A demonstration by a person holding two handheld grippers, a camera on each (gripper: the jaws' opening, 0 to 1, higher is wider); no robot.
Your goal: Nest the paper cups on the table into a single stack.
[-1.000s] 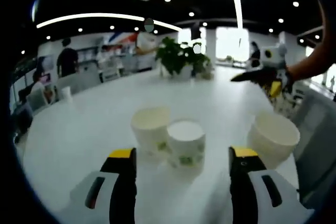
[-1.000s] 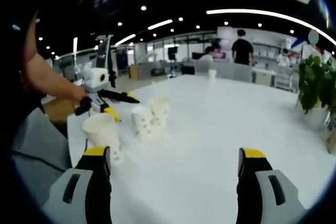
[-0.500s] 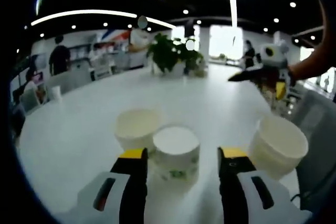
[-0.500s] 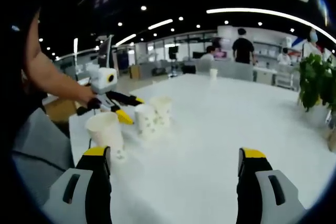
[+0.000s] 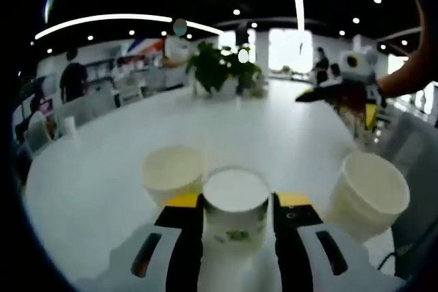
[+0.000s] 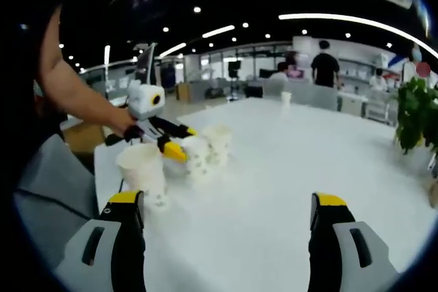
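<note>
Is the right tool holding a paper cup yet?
No: in the right gripper view the right tool stands wide open over the bare white table, with the nearest white paper cup off to its side.

white cups [image 5: 235, 206], green print

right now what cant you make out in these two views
- Left gripper view: lower half of the middle cup is hidden between the left tongs; actual contact is unclear.
- Left gripper view: the right cup base is cut by the view's edge.
- Right gripper view: the far small cup is too small for detail.
- Both views: cup prints are blurred.
</note>
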